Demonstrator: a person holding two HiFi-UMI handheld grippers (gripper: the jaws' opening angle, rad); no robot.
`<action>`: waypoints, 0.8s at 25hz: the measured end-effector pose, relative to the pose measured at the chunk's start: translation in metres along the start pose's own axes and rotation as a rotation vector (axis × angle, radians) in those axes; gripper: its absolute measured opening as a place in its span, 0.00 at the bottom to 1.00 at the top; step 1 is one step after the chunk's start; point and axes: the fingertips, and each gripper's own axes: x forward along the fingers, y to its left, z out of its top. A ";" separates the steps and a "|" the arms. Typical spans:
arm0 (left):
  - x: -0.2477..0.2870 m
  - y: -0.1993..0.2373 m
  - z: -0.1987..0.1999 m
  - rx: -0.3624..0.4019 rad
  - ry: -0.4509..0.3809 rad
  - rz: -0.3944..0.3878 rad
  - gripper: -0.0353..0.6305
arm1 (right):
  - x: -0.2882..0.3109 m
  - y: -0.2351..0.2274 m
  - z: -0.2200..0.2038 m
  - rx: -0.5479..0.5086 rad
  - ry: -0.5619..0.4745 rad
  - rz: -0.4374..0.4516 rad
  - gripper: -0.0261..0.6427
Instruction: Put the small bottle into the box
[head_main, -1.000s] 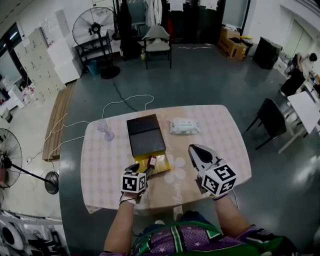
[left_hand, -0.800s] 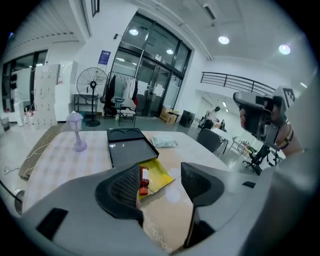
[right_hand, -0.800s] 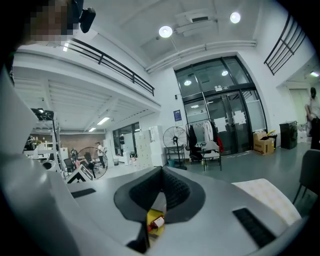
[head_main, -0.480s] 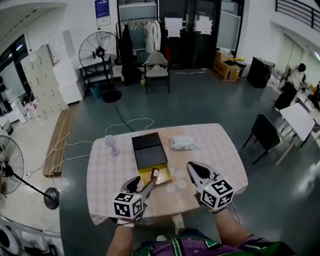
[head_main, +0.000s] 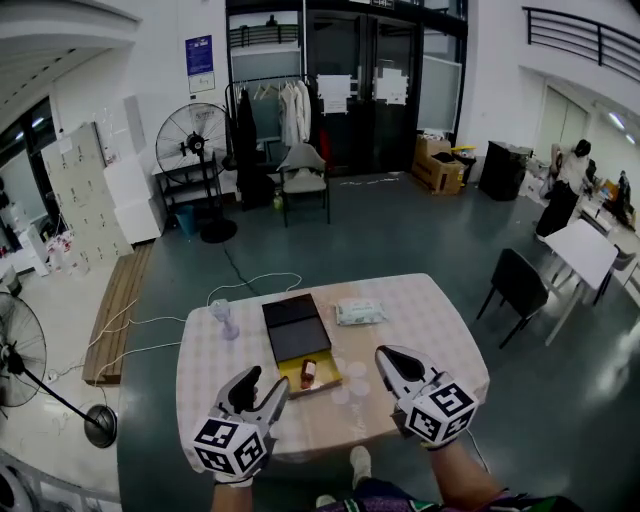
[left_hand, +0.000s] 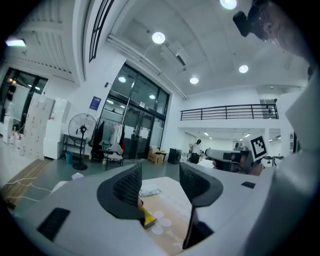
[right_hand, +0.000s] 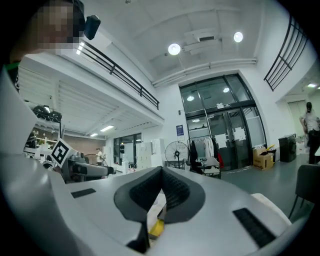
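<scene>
Finding: the small reddish-brown bottle (head_main: 308, 372) lies inside the yellow-lined tray (head_main: 328, 381) of the flat black box, whose black lid (head_main: 297, 328) is folded open on the far side. I judge the placement made. The box rests on the table with the pale checked cloth (head_main: 430, 330).

Grippers: my left gripper (head_main: 262, 386) stands wide, its jaws having just closed a little, with nothing between them. My right gripper (head_main: 388, 356) has its jaws together and is empty. Both hang above the near edge of the table, apart from the box.

Orientation: the bottle lies on its side, not upright. Its long axis runs roughly from my side toward the lid, slightly off the tray's own line. The lighter end appears to face the lid; I cannot confirm that this is the cap.

Risks:
- The bottle lies loose in the tray. A knock to the box from either gripper could roll it against the tray wall, or out.
- If the lid is to be closed, a push on it could slide the light box across the cloth.
- The soft white wipes packet (head_main: 360, 312) and the clear glass (head_main: 224, 320) stand near the lid; a wide sweep could strike either.
</scene>
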 end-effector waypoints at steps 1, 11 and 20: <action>-0.006 0.001 0.006 0.011 -0.020 0.012 0.44 | -0.003 0.002 0.004 -0.008 -0.007 0.001 0.05; -0.040 0.022 0.034 0.086 -0.139 0.127 0.15 | -0.002 0.003 0.016 -0.027 -0.044 -0.009 0.05; -0.051 0.026 0.035 0.096 -0.144 0.156 0.09 | -0.009 0.005 0.018 -0.022 -0.060 -0.051 0.05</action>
